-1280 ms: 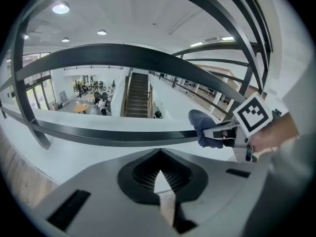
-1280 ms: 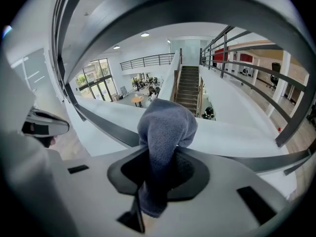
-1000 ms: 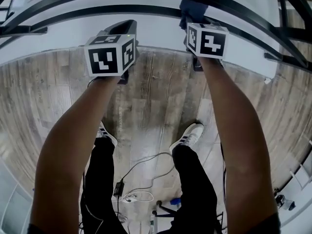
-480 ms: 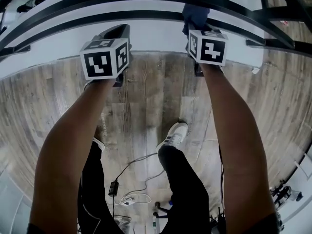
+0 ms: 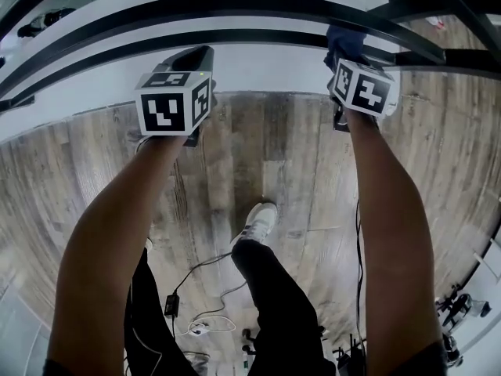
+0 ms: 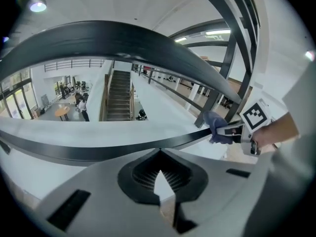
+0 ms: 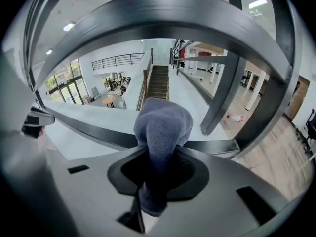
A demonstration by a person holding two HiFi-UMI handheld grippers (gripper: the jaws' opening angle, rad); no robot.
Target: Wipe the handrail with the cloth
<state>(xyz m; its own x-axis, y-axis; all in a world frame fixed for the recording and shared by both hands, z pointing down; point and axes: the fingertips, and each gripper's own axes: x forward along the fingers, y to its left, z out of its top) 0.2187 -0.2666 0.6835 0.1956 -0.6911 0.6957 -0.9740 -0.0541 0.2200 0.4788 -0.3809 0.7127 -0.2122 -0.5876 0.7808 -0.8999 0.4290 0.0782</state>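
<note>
The blue cloth (image 7: 163, 127) was bunched in a thick wad, clamped in the right gripper (image 7: 154, 168). Its jaws were closed tight on the cloth's lower part, and the rest bulged out ahead of them. The cloth (image 5: 345, 42) sat at the lower black bar (image 5: 235, 39) of the railing, beneath the broad top handrail (image 5: 235, 3) and close to an upright post (image 7: 222, 95) towards the right. From the left gripper view the cloth (image 6: 215, 127) showed right at that lower bar (image 6: 98, 149), though firm contact could not be made out.

The left gripper (image 6: 159, 158) was out to the left, well apart from the cloth. Its jaws were together at the tips and nothing was held between them. It pointed at the same railing, with its marker cube (image 5: 174, 100) facing up in the head view.

Both forearms reached forward over a wooden plank floor (image 5: 274, 155). One white shoe (image 5: 256, 220) stood on it, and cables (image 5: 200, 288) trailed near the person's legs. Beyond the railing, a staircase (image 7: 159, 82) dropped to a bright hall. A small bottle (image 7: 236, 117) lay on the floor past the post.
</note>
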